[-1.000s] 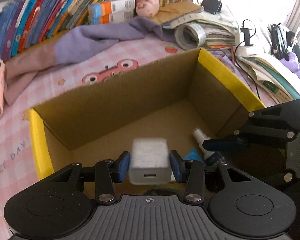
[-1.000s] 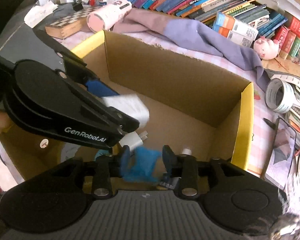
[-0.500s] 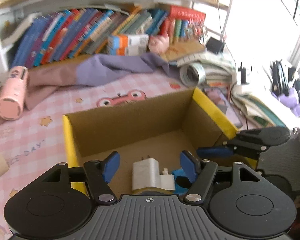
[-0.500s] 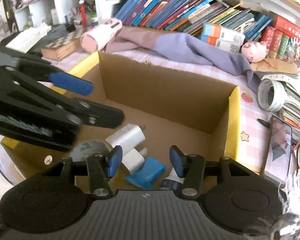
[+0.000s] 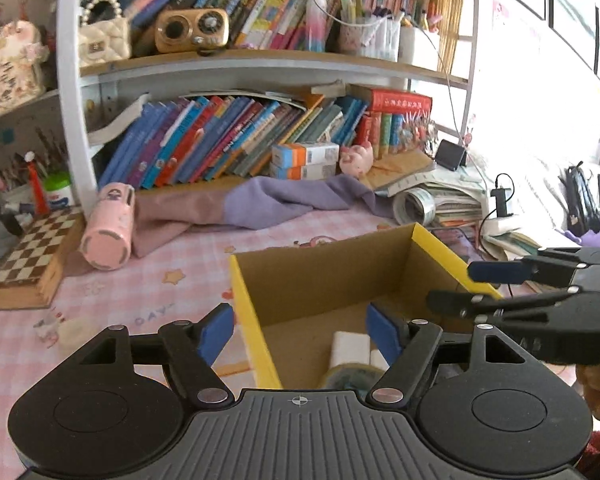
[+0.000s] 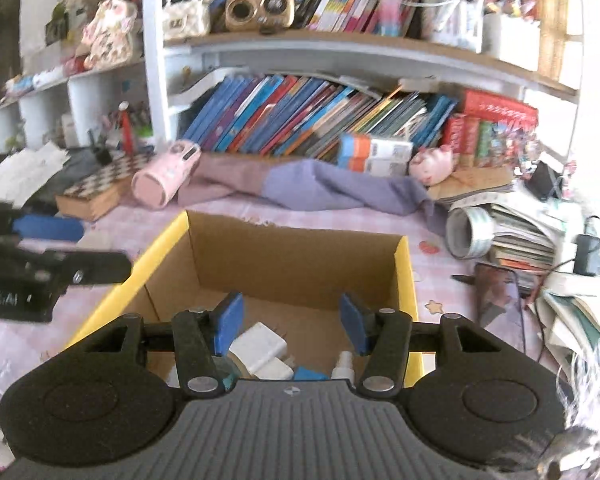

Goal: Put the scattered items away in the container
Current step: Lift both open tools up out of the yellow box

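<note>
Both grippers hung above the box [image 6: 404, 280], jaws just opened and empty: left gripper [image 5: 300, 330] wide, right gripper [image 6: 290, 324] partly. Chargers [image 6: 260, 346], a bottle [image 6: 344, 364] and tape [image 5: 350, 374] lay inside; tidying looked nearly finished.

Pink bottle [image 5: 109, 232] beside chessboard box [image 5: 28, 258]

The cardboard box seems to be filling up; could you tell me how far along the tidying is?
Done: white chargers, a blue piece and a small bottle lie in the cardboard box. In hand: nothing; left gripper and right gripper are open, empty. Left: possibly a small pale item beside the box.
</note>
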`<state>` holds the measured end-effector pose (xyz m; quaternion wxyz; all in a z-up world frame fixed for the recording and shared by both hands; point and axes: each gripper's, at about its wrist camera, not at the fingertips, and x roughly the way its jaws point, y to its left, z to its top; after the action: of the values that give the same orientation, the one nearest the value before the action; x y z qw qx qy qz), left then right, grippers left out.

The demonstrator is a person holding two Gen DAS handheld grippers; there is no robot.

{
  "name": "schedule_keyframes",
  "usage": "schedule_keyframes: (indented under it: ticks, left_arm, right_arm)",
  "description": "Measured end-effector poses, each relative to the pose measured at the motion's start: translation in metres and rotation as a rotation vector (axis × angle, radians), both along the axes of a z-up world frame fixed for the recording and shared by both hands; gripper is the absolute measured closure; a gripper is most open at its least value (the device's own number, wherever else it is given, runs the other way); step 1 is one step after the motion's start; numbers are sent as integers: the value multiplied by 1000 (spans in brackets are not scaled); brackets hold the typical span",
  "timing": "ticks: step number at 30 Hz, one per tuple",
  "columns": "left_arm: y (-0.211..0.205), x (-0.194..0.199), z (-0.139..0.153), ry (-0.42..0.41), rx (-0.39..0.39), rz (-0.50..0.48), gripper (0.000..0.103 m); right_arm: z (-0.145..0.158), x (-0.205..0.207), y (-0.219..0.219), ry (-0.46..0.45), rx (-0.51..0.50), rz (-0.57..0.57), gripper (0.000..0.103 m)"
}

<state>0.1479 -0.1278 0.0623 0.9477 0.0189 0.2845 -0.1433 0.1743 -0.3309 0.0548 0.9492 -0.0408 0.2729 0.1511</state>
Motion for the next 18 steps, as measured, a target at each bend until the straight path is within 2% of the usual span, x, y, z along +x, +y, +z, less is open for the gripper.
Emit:
schedule_keyframes:
  ticks: [7,16,18]
  left_arm:
    - [31,-26,-7,17,-28,7,28]
    - [63,-59,-9,-14,-17,-36,28]
    - [72,-69,-10,-19,-25,-41,27]
  right_arm:
    - [3,-35,16,-57,10,-113,48]
    - [-1,-82,49,-65,-25,-199,45]
    - [-2,-93,57,-63,-31,-210,42]
